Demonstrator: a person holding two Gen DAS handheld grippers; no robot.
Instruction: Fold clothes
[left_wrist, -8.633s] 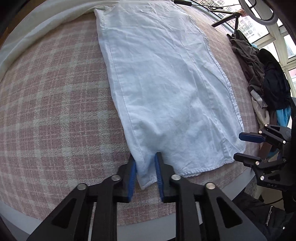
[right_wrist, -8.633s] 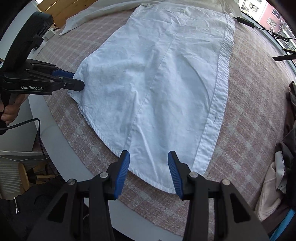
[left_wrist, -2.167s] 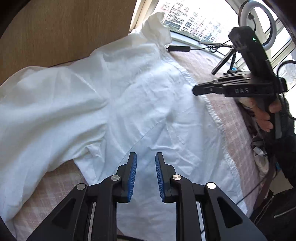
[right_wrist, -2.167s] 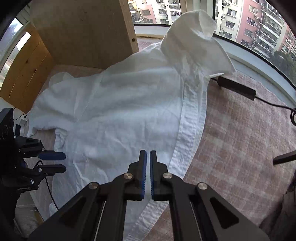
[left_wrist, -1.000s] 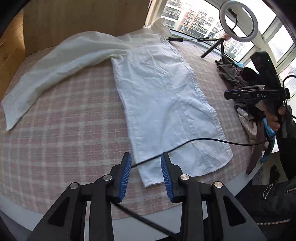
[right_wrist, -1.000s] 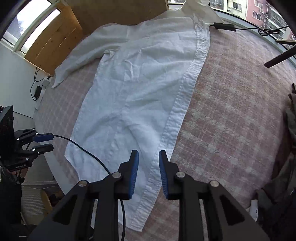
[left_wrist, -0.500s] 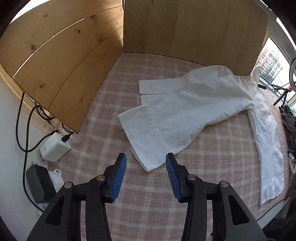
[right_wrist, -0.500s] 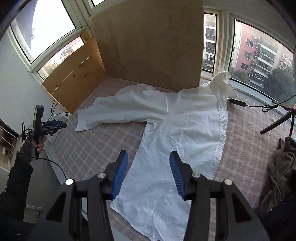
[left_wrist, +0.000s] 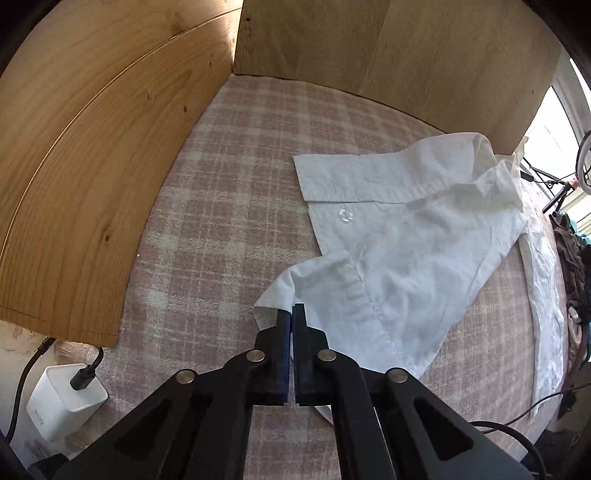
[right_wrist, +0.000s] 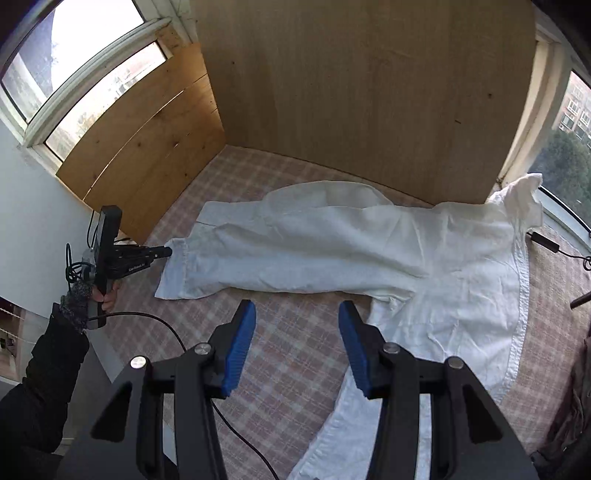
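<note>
Closest to the left wrist camera, the left gripper (left_wrist: 293, 314) has its jaws pressed together on the corner of the sleeve cuff (left_wrist: 280, 291), so the white cloth is pinched between the blue pads. From the other side, the right gripper (right_wrist: 297, 332) hangs above the checked cloth of the desk (right_wrist: 288, 369) with its jaws apart and nothing between them. Further out, the white shirt (right_wrist: 424, 258) lies flat on the desk, its body running toward the near edge and its long sleeve (right_wrist: 295, 254) stretched out to the left, up to the place where the left gripper bites it. Beyond the shirt stand the wooden boards (right_wrist: 351, 92) and the windows. I judge that the folding is only at its beginning: the shirt is spread, but no part of it is laid over another, so the sleeve must be brought over the body first, and the other folds remain after it. No basket or box for clothes is visible; only a white charger (left_wrist: 62, 402) sits at the left of the desk.
</note>
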